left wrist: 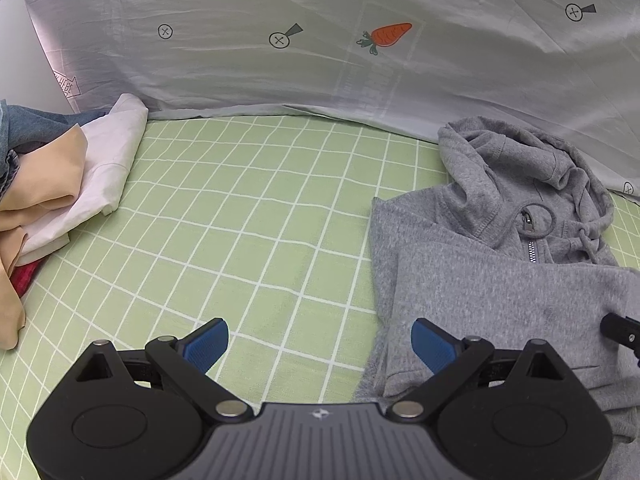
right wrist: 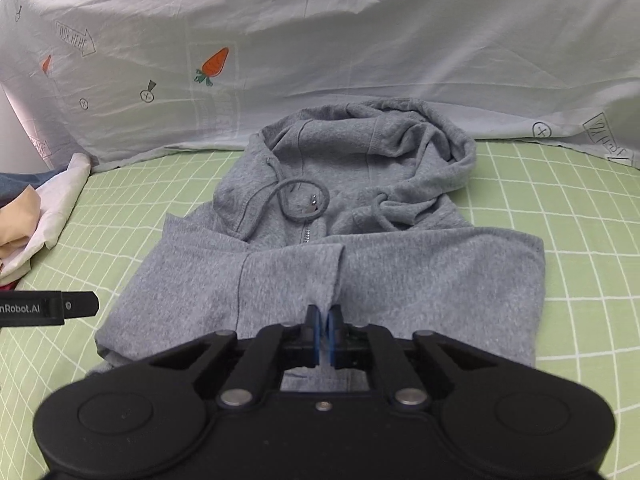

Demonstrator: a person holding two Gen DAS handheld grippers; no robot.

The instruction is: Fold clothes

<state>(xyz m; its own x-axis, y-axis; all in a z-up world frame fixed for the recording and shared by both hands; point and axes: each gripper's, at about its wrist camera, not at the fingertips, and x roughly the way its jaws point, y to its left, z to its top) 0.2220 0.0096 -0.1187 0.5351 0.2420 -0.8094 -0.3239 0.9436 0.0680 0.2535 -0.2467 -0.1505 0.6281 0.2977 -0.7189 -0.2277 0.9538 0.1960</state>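
Between blue pads of right gripper (right wrist: 325, 326): pinch of grey fabric, jaws clamped tight on hoodie (right wrist: 340, 264) at cuff of sleeve folded across chest. Hoodie lies on green checked bed sheet (right wrist: 580, 240), hood toward far edge, zipper up, drawstrings looped. Left gripper (left wrist: 320, 346) spread wide, nothing between pads, over bare sheet just beside hoodie's edge. Pile of clothes (left wrist: 60, 184) at sheet's left edge. Carrot-print cloth (left wrist: 320, 40) along far edge.
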